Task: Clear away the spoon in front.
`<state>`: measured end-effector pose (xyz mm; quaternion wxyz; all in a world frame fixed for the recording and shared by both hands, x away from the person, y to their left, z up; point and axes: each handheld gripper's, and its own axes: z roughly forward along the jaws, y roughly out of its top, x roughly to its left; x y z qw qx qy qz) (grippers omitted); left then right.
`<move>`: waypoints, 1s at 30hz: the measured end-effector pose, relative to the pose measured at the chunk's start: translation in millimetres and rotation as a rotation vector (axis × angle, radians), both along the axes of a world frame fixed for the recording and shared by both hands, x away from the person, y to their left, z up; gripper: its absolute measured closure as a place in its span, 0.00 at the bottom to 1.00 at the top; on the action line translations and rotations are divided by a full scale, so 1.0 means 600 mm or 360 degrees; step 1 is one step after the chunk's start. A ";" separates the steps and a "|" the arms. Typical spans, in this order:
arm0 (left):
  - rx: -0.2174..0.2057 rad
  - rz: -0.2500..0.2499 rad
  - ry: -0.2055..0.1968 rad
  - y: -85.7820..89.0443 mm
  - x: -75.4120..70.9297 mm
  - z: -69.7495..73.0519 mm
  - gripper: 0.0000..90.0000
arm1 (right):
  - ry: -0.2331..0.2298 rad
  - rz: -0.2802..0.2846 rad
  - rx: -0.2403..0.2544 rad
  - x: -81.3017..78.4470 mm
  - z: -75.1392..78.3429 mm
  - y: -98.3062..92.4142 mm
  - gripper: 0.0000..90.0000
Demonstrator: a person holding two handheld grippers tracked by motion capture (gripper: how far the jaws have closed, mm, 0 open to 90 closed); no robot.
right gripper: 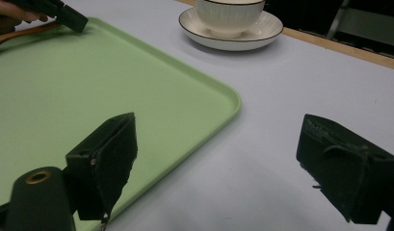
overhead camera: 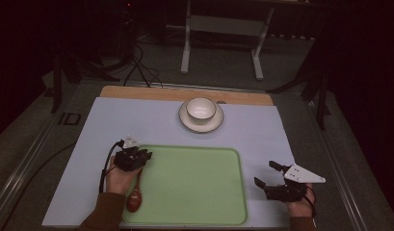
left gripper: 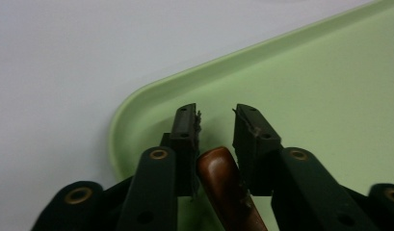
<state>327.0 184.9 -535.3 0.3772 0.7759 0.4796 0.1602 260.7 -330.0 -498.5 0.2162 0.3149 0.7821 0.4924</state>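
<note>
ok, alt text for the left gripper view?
The left hand-held gripper straddles the handle of a brown wooden spoon, its jaws slightly apart and a gap showing at the left pad. Beneath lies the rounded corner of a light green tray on a pale table.

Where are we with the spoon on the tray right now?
Done: the wooden spoon lies at the left edge of the green tray. In hand: its handle sits between the left gripper jaws, which are parted with a gap showing. Left: likely withdrawing. The right gripper waits open beside the tray.
</note>
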 end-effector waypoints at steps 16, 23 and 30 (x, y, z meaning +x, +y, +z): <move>-0.0009 0.0080 -0.0063 0.013 -0.003 0.007 0.57 | -0.0002 0.0001 -0.0003 -0.001 0.001 0.000 0.16; -0.0074 0.0100 -0.0117 0.022 -0.013 0.025 0.47 | -0.0003 0.0002 0.0001 -0.001 0.002 0.000 0.16; -0.0068 0.0132 -0.0221 0.031 -0.033 0.052 0.45 | -0.0008 0.0006 0.0002 -0.002 0.002 0.000 0.16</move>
